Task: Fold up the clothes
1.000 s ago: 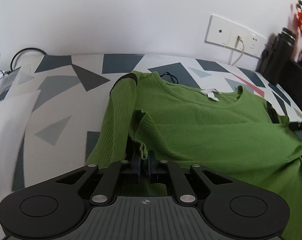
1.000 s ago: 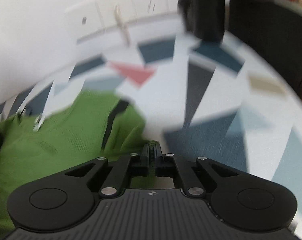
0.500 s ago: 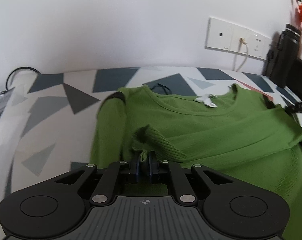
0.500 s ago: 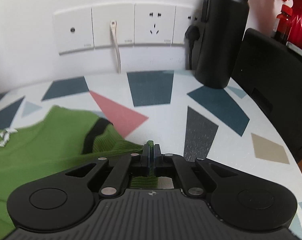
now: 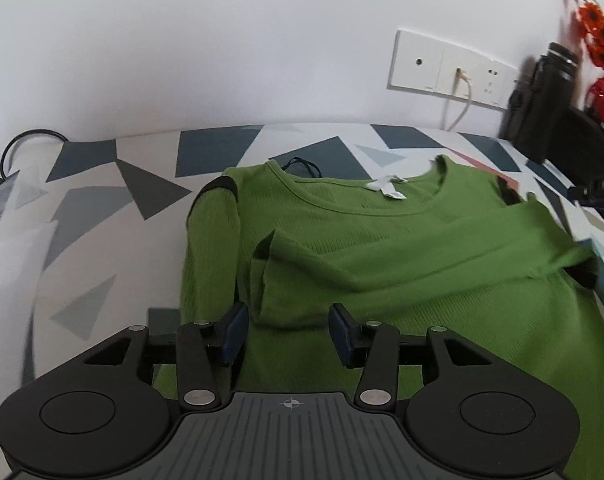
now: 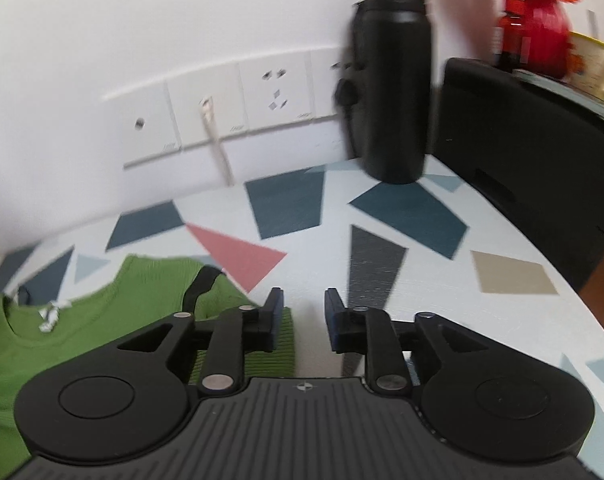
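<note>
A green ribbed long-sleeved top (image 5: 382, 248) lies flat on the patterned table, neckline toward the wall, white label (image 5: 386, 186) at the collar. One sleeve (image 5: 402, 256) is folded across the chest, its cuff lying just ahead of my left gripper (image 5: 288, 334), which is open with nothing between its fingers. In the right wrist view the top's shoulder (image 6: 102, 320) lies at the lower left. My right gripper (image 6: 300, 320) is open; its left finger is over the green fabric edge, its right finger over bare table.
A white tablecloth with grey, blue and pink shapes (image 6: 382, 248) covers the table. A black flask (image 6: 394, 80) stands by the wall sockets (image 6: 222, 116). A black box (image 6: 534, 160) and red vase (image 6: 538, 28) are at the right. A black cable (image 5: 26, 148) lies far left.
Both grippers have opened and let go of the green fabric. The sleeve cuff now lies flat across the chest. The right gripper has tilted up and shifted right.
</note>
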